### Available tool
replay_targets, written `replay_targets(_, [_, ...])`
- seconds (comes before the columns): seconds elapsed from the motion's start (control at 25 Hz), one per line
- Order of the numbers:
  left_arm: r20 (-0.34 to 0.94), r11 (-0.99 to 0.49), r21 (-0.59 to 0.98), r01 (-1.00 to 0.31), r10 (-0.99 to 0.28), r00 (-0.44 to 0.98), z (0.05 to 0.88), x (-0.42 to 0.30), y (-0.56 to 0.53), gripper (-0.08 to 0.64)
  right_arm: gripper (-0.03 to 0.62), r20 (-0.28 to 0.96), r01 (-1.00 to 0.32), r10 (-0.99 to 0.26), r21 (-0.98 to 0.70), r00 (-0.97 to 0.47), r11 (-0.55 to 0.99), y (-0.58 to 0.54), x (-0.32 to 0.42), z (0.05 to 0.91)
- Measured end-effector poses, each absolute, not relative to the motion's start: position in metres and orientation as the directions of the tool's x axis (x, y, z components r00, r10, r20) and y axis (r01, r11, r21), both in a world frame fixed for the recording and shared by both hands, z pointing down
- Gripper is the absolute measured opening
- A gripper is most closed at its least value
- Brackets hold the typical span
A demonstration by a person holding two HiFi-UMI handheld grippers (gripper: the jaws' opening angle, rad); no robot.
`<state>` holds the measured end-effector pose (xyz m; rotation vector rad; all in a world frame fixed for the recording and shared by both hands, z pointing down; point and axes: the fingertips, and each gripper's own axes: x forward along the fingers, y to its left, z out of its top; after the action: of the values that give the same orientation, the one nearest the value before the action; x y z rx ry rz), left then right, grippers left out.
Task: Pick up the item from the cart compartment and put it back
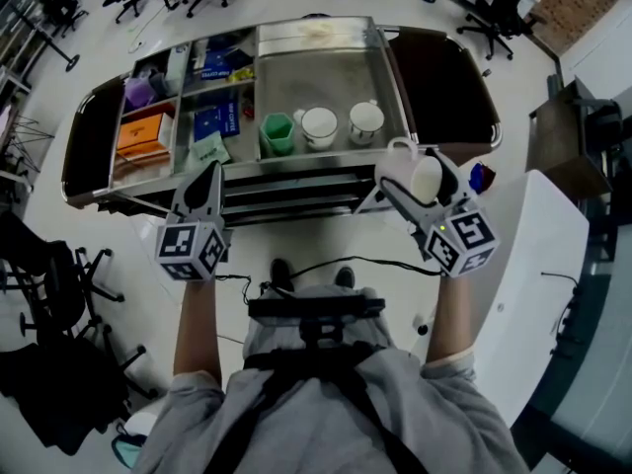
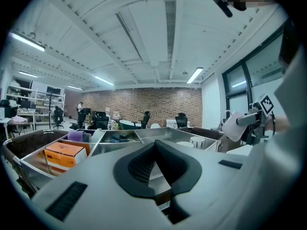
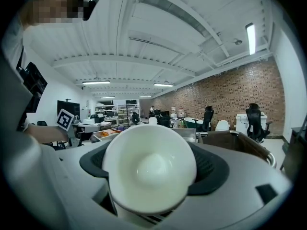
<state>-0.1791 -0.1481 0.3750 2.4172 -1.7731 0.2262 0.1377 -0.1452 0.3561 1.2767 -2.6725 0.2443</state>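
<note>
My right gripper had its jaws clamped on the white cup, held just above the cart edge, ready to go back by the two cups in the steel compartment. My left gripper waited aside, jaws closed on nothing.

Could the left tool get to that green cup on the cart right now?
Probably yes. The left tool is empty and hovers near the green cup, with nothing over it; its shut jaws would need to open first.

Head view looks steeply down; both gripper views share the cart.
</note>
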Motion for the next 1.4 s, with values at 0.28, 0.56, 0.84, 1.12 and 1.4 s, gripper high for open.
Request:
replay_targets(0.28, [0.199, -0.305, 0.040, -0.952, -0.931, 0.307, 0.375, -0.174, -0.146, 0.000, 0.456, 0.231, -0.765, -0.737, -0.060, -0.635, 0.641, -0.149, 0.133, 0.356])
replay_targets(0.56, [0.192, -0.315, 0.021, -0.949, -0.930, 0.313, 0.367, -0.172, -0.155, 0.000, 0.456, 0.267, -0.707, -0.683, 0.006, -0.680, 0.707, -0.174, 0.106, 0.341])
replay_targets(0.84, [0.170, -0.328, -0.005, -0.945, -0.931, 0.322, 0.354, -0.171, -0.181, 0.000, 0.457, 0.355, -0.626, -0.601, 0.053, -0.716, 0.778, -0.231, 0.052, 0.319])
replay_targets(1.12, [0.166, -0.332, -0.017, -0.943, -0.931, 0.325, 0.348, -0.177, -0.218, 0.000, 0.457, 0.491, -0.538, -0.497, 0.066, -0.716, 0.840, -0.294, -0.008, 0.323])
replay_targets(1.4, [0.186, -0.330, -0.011, -0.944, -0.928, 0.322, 0.358, -0.186, -0.260, 0.000, 0.456, 0.655, -0.504, -0.414, 0.058, -0.632, 0.861, -0.356, -0.062, 0.357])
